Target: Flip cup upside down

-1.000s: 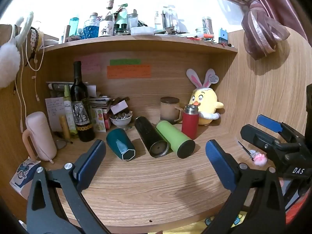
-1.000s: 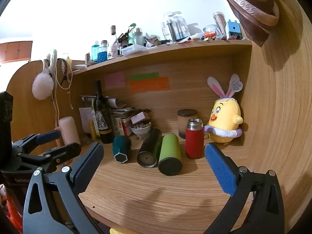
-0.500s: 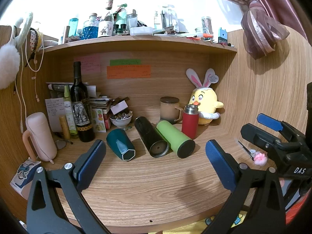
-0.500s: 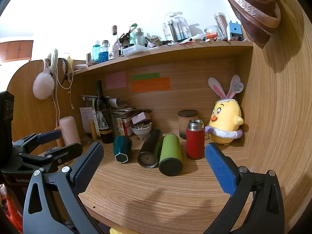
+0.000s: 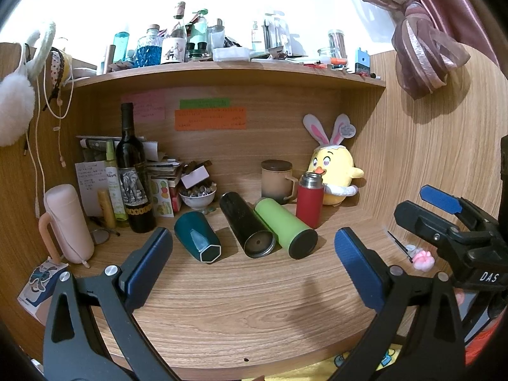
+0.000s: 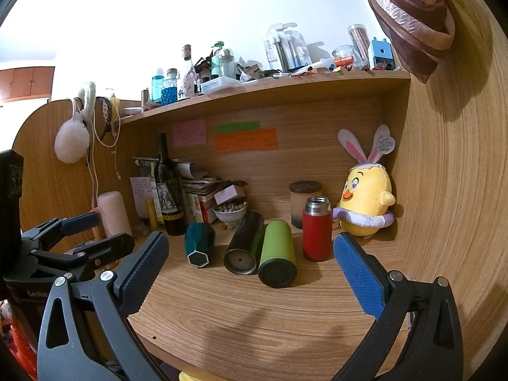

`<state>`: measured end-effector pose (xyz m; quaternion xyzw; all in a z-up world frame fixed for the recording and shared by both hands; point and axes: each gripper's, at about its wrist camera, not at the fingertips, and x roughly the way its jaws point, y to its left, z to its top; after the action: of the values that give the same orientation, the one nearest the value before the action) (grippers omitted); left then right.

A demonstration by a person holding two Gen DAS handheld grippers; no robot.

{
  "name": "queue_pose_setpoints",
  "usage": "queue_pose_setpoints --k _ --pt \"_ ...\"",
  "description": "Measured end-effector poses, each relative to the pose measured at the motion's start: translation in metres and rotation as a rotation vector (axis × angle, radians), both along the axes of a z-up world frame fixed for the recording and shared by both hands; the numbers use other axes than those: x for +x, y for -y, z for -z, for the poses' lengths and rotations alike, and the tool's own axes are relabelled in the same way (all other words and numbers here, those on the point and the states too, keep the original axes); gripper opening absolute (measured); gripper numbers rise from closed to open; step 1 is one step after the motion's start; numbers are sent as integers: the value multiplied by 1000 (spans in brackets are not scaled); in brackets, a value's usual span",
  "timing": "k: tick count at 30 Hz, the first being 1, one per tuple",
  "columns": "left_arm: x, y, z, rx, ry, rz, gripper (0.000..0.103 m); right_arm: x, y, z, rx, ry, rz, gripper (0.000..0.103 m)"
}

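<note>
Left wrist view: left tool [image 5: 252, 255] gapes wide, holding nothing; right tool [image 6: 250, 262] likewise. Teal cup [image 5: 197, 236] lies sideways on surface [image 5: 254, 311], black tumbler [image 5: 247, 228] just beside. Risk: a wide approach nudges that tumbler, round bodies roll.

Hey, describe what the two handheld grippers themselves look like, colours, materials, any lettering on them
Both are matte black frames with triangular cut-outs and silver screws. The left gripper and the right gripper each carry two flat, textured blue pads. White lettering reading "DAS" shows on the right one's body in the left wrist view. No cables or sleeves are visible.
</note>
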<state>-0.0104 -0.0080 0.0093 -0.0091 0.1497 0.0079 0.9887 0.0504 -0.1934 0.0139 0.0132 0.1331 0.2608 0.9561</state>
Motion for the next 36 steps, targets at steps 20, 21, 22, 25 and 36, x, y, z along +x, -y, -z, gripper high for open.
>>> queue_pose_setpoints --k 20,21,22,25,36 --pt "-2 1 0 5 7 -1 103 -4 -1 -6 0 9 -2 103" --pt "-2 1 -1 4 7 -2 103 -4 -1 -6 0 9 -2 103" --pt "-2 1 -1 4 7 -2 103 -4 -1 -6 0 9 -2 103" --pt "-2 1 0 5 8 -2 103 -4 -1 -7 1 8 -2 103" --pt "-2 1 1 4 8 -1 103 -3 0 -5 1 10 -2 103"
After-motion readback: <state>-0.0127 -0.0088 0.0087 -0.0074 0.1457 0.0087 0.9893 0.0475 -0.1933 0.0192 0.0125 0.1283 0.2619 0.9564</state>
